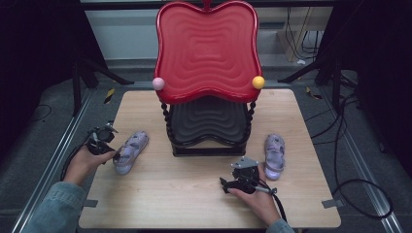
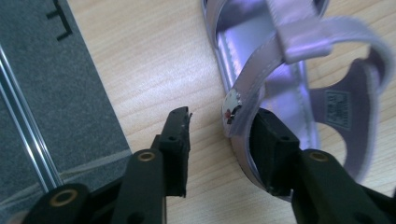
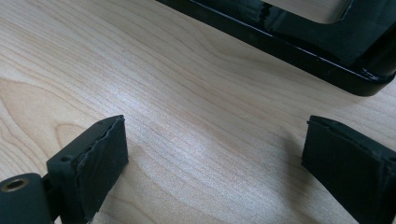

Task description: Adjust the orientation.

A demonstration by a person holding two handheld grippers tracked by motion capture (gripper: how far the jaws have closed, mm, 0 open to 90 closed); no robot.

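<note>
On the table [image 1: 194, 194]: two-tier stand [image 1: 208, 82] at centre rear, one sandal [image 1: 130, 151] to its left beside the left gripper [image 1: 108, 145], another sandal [image 1: 274, 155] to its right, right gripper [image 1: 228, 183] just in front

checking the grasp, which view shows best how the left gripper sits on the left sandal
The left gripper view: the left gripper straddles the side wall of the left sandal, one jaw inside by the strap, the other outside with a gap to the wall. The high view shows the sandal small, with the hand hiding the contact. The right gripper view faces bare table.
</note>
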